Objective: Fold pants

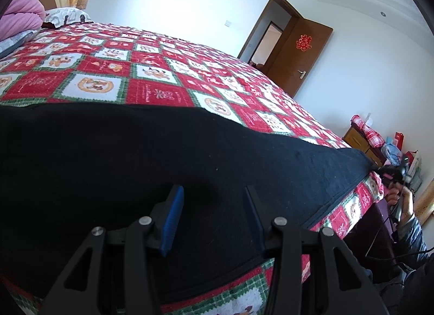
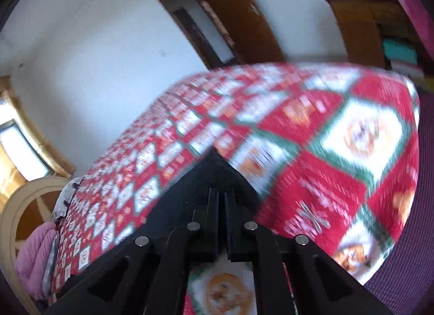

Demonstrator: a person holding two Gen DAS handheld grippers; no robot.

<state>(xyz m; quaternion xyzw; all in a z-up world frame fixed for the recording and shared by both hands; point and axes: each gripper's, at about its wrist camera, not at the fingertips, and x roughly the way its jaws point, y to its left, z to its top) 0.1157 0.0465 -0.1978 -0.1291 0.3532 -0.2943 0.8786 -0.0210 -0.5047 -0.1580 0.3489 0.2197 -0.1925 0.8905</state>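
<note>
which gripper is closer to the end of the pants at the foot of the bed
Right. The right gripper is shut on that end of the pants; the left gripper hovers open over their middle.

Left gripper [image 1: 214, 206]: black linkage arms, silver pivot screws, blue ribbed pads [image 1: 173, 220]. Right gripper [image 2: 221, 201]: all black, same screws.

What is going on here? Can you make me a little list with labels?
place: a bedroom, on a bed with a red, white and green checked bedspread
clothing: black pants spread along the near edge of the bed
left gripper: open, over the pants, holding nothing
right gripper: shut on a corner of the pants; this view is blurred
background: open brown door, pink blanket
</note>
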